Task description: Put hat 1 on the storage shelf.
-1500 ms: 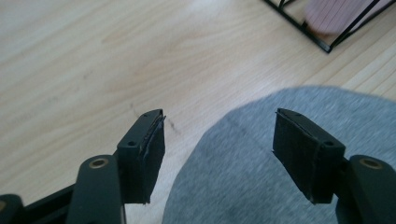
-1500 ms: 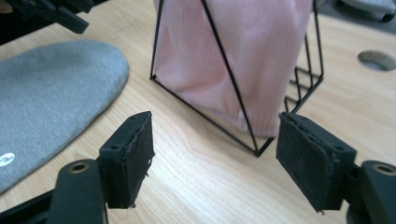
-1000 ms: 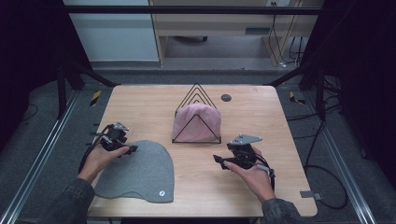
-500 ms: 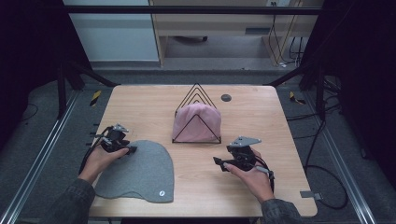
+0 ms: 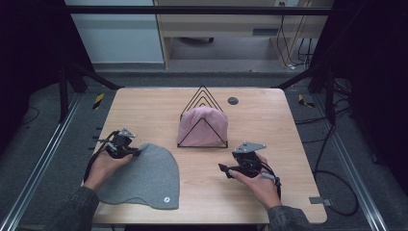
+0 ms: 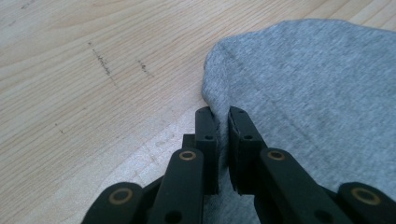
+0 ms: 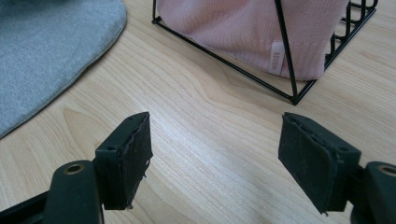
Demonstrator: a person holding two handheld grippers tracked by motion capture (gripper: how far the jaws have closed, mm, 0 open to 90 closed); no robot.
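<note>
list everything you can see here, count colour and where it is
grey hat: 1, grey, flat on the table's near left, its edge pinched in the left gripper
pink hat: 1, pink, inside the wire rack
wire rack: 1, black, table middle
small disc: 1, dark, far side of table, right of the rack
table: 1, light wood
left gripper: 1, black, jaws have just been closing, now shut on the grey hat's edge
right gripper: 1, black, open over bare table near right
hands: 2, holding the grippers
</note>
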